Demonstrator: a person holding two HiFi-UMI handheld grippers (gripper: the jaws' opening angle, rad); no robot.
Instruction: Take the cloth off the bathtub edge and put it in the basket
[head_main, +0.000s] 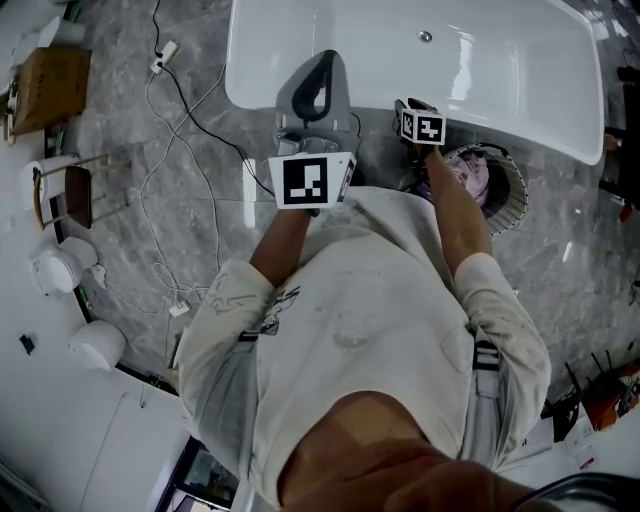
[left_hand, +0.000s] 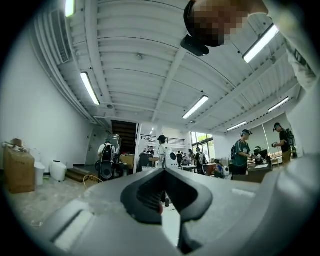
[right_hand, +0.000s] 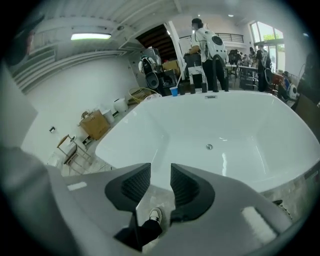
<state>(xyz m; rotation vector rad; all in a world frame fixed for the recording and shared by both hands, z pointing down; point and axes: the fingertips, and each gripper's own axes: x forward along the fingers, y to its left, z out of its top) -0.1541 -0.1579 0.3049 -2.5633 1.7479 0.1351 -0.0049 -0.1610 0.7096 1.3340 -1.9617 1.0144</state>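
Pinkish cloth (head_main: 468, 172) is seen inside round woven basket (head_main: 510, 195). Left gripper (left_hand: 164, 171) closed, right gripper (right_hand: 160, 172) slightly parted, both empty; withdrawal judged next.

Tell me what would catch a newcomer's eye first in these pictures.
The big white bathtub fills the top of the head view, with nothing in it. On the grey floor just below its right end stands a basket with what looks like a pinkish cloth inside. Between the person and the tub, the left gripper is shut on nothing and the right gripper is open and empty.
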